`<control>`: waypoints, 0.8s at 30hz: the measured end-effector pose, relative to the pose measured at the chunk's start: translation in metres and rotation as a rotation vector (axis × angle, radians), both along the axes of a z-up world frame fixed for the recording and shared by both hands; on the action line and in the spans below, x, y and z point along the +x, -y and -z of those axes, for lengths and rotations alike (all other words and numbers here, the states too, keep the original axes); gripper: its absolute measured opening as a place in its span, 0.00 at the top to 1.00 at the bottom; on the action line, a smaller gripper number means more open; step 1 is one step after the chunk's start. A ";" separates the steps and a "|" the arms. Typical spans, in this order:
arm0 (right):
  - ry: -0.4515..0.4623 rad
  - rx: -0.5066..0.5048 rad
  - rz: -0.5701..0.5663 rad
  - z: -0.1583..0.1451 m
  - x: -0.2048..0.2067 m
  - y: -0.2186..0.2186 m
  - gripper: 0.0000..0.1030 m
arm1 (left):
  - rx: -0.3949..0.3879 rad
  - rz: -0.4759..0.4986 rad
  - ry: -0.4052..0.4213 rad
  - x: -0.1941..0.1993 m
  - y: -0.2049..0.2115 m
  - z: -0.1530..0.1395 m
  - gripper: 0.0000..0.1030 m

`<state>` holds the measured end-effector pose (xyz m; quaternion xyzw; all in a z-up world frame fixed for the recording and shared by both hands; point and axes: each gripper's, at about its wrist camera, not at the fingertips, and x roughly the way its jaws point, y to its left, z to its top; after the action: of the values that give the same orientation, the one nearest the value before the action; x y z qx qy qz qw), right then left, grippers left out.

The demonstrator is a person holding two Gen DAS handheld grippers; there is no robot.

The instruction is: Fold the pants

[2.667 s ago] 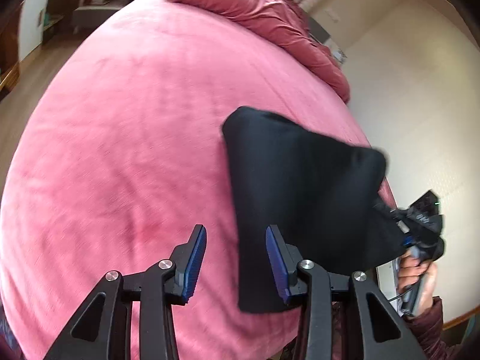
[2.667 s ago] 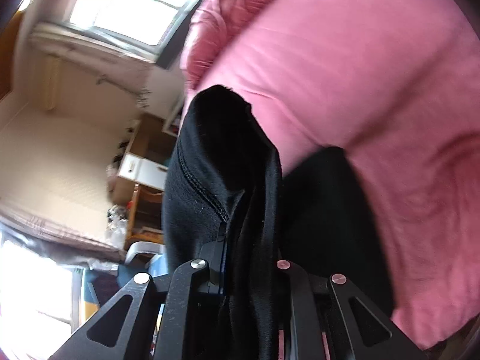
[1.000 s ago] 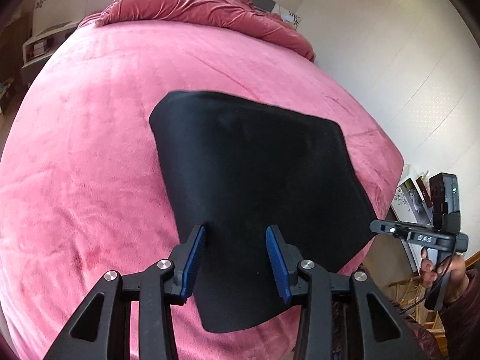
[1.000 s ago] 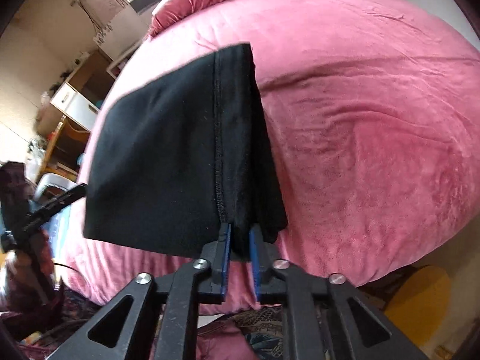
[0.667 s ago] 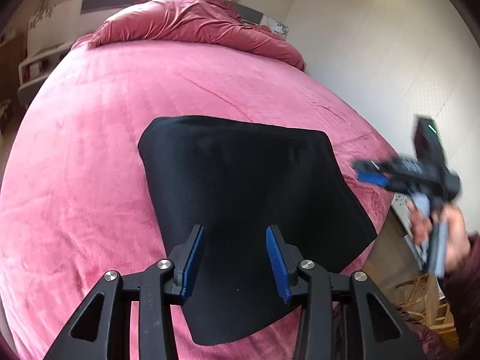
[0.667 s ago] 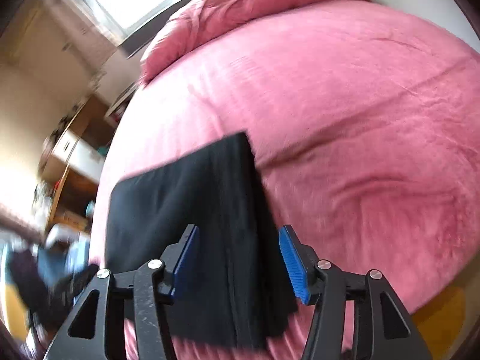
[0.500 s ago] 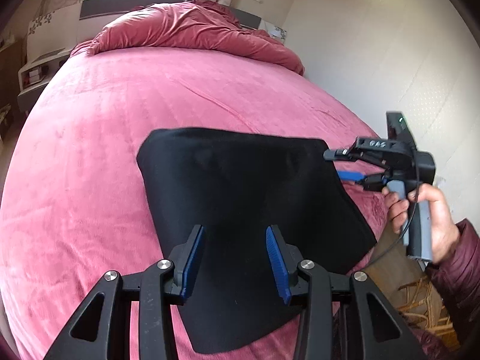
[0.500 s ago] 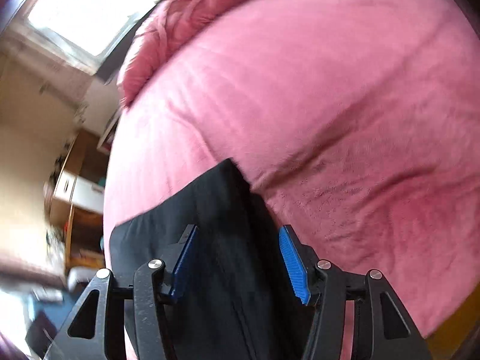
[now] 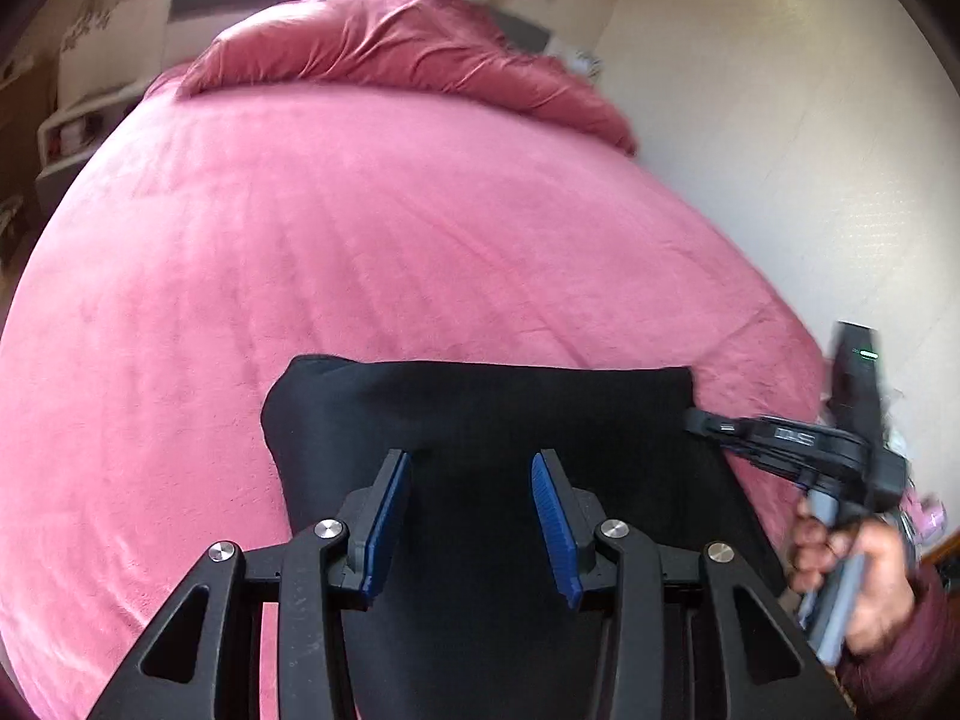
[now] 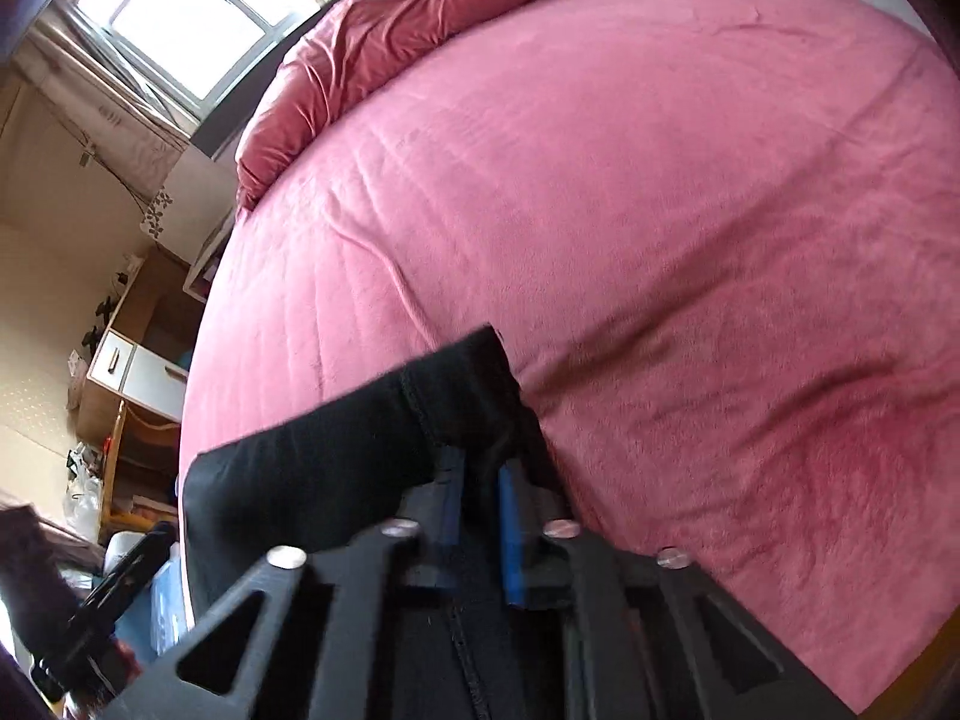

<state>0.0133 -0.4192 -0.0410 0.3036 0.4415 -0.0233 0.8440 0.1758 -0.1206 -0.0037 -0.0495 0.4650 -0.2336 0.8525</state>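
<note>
**Black pants pinched at 1 corner on the pink bed**

The black pants (image 9: 480,414) are seen folded into a flat dark panel in the lower centre of the left wrist frame, laid on the pink bedspread (image 9: 336,240) near its lower edge. In the right wrist frame the same pants (image 10: 336,456) are found in the lower left, with a stitched seam running down the cloth and 1 corner raised into a bunched peak.

That raised corner is clamped by the right gripper (image 10: 480,480); its 2 blue pads are brought almost together with the black cloth pressed between them. In the left wrist frame this gripper (image 9: 696,420) is shown at the right edge, touching the upper right corner of the pants, and it is held by a hand (image 9: 852,564) in a dark red sleeve.

The left gripper (image 9: 471,516) is held over the lower middle of the pants, its jaws set moderately apart, with nothing clamped between the pads.

A rumpled pink duvet (image 9: 390,48) is heaped at the top of the frame, below a window (image 10: 180,24).
</note>
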 end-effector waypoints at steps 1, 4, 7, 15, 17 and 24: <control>0.008 -0.016 0.001 0.000 0.004 -0.001 0.92 | 0.014 -0.017 -0.021 0.006 0.001 0.006 0.59; 0.009 -0.084 -0.021 0.008 0.018 -0.010 0.92 | 0.052 -0.076 -0.091 0.019 0.003 0.031 0.60; 0.002 -0.165 -0.028 0.018 0.026 -0.016 0.92 | 0.047 -0.090 -0.077 0.021 0.005 0.045 0.60; 0.007 -0.214 -0.001 0.009 0.022 -0.007 0.92 | -0.015 -0.102 -0.044 0.014 -0.006 0.032 0.60; 0.031 -0.235 -0.004 -0.003 0.013 -0.010 0.92 | -0.023 -0.117 -0.031 0.007 -0.012 0.026 0.59; 0.117 -0.285 -0.152 -0.037 -0.013 -0.052 0.91 | 0.039 -0.192 0.040 -0.032 -0.037 0.008 0.59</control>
<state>0.0000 -0.3673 -0.0041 0.1474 0.4055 -0.0041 0.9021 0.1442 -0.0837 -0.0121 -0.0726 0.4455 -0.1429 0.8808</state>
